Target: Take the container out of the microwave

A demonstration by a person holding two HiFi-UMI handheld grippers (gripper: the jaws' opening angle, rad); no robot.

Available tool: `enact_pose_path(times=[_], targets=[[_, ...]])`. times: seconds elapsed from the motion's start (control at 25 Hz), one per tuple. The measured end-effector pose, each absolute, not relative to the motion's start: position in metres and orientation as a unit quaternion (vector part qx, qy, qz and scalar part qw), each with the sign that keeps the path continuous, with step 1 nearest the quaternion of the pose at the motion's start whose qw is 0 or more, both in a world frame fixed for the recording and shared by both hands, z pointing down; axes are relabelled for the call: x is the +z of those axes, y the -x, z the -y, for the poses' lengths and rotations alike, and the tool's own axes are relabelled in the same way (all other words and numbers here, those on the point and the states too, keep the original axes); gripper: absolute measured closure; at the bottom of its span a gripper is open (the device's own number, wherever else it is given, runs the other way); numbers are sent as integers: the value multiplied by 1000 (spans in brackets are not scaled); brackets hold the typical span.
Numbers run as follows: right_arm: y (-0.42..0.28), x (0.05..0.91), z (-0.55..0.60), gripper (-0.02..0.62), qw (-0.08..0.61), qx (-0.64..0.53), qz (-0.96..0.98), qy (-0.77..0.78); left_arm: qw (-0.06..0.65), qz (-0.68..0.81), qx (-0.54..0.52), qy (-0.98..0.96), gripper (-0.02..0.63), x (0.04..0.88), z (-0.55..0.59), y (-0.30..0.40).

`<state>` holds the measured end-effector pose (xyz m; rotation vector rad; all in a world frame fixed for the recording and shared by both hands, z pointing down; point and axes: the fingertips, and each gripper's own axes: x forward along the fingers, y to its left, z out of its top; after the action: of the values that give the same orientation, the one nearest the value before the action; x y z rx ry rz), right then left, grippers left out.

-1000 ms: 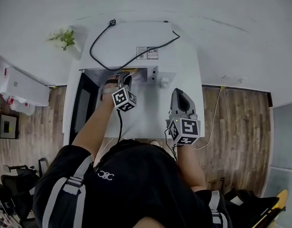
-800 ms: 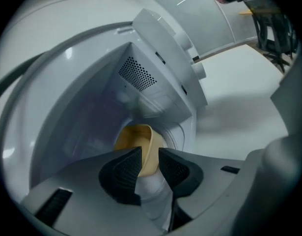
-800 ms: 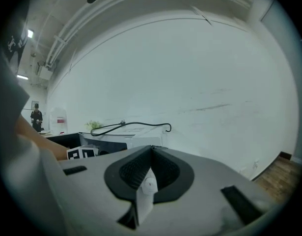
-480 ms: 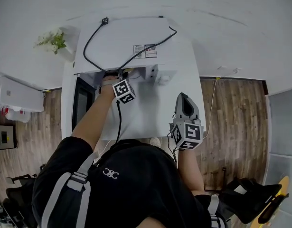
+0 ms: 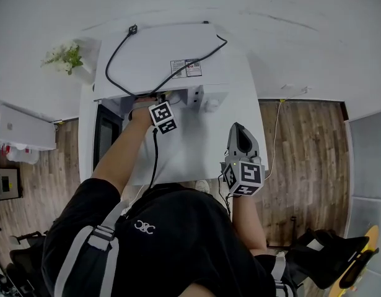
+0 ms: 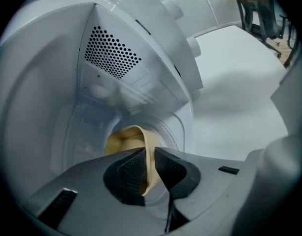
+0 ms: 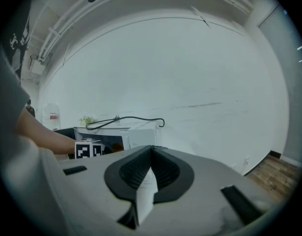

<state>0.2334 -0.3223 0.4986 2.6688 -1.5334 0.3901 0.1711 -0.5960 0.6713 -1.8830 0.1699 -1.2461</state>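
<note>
Quick rundown of what just changed: a second ago your left gripper (image 6: 150, 151) was hanging at the mouth of the microwave (image 5: 171, 48). Now it's tucked down inside the cavity, with only the marker cube poking out from under the top edge in the head view. The fingers are closing right now, and the wall of the container (image 6: 123, 139) is sandwiched between the two pads, filling the gap. So you look to be at the grab itself. The container hasn't come out yet. It's sitting on the cavity floor, deep inside, under the perforated vent panel (image 6: 111, 53).

Your right gripper (image 7: 151, 149) has barely budged. It's parked over the counter (image 5: 196, 153) in front of the microwave, fingers closed tip to tip, holding nothing that I can make out.

Materials: the container is tan and matte with a thin rounded rim, cup or bowl shaped. I'd guess it's light, and a thin wall like that might flex under the pinch. The finger pads are black with a ribbed texture. The cavity is smooth glossy white. The door (image 5: 106, 135) hangs open to the left, with a dark window.
</note>
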Motion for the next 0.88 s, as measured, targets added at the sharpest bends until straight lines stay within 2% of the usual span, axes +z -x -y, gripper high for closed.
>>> enact_pose_path(times=[0.88], targets=[[-203, 497, 356, 591, 6, 123, 586, -801, 407, -69, -521, 748, 538, 625, 544, -99]])
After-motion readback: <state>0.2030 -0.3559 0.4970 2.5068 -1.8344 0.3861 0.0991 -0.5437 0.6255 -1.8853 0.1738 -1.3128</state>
